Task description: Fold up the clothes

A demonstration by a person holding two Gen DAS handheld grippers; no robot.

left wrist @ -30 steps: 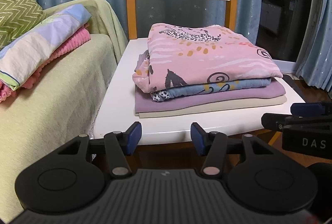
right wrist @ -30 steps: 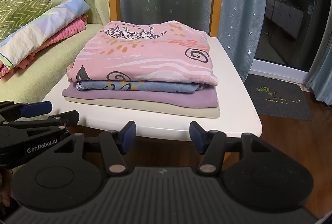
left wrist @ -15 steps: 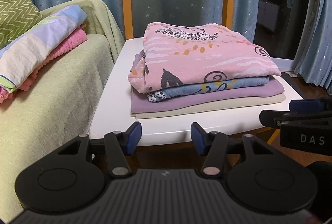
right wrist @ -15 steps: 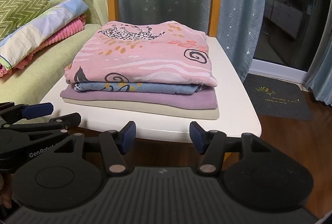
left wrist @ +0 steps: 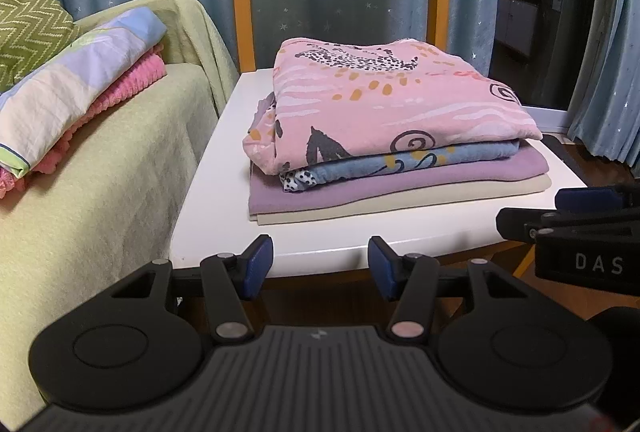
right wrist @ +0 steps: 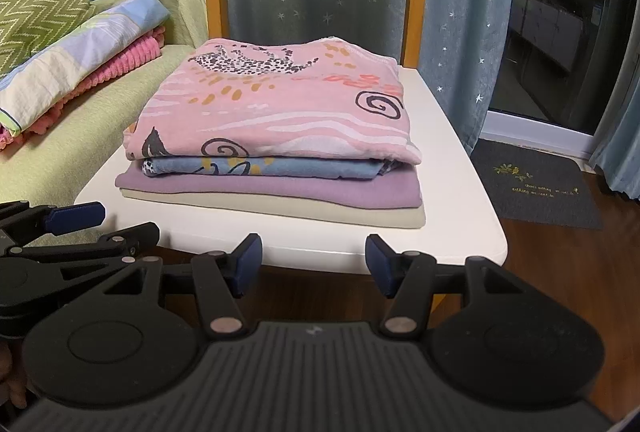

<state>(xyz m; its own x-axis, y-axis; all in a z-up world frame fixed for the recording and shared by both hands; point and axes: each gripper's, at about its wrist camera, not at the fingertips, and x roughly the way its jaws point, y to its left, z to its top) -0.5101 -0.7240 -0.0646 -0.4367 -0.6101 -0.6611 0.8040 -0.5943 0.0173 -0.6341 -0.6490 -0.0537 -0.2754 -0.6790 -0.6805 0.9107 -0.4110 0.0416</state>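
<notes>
Item: stack of clothes (left wrist: pixel 384 136) on a white chair seat (left wrist: pixel 216 168). Four folded layers, top to bottom: pink printed garment (right wrist: pixel 276 112), blue printed garment (right wrist: pixel 264 168), purple garment (right wrist: pixel 272 190), cream garment (right wrist: pixel 280 206). The stack sits toward the middle and back of the seat, its front edge set back from the seat's front edge, with bare seat showing on the left side. Its long axis runs side to side, parallel to the front edge.

Tools: left gripper (left wrist: pixel 320 264) and right gripper (right wrist: pixel 314 264), both spread wide and holding nothing. Each hangs level just in front of the seat's front edge, fingers pointing straight at the stack. Neither touches cloth or chair.

Relation: the stack lies dead ahead of both grippers and a little above finger height. The left gripper faces the stack's front left corner, the right gripper its front right half; neither is clearly nearer.

Surroundings: a green-covered sofa (left wrist: pixel 100 168) touching the seat's left edge, carrying a second pile of folded bedding (left wrist: pixel 76 92).

Judgement: the folding here looks finished.
</notes>
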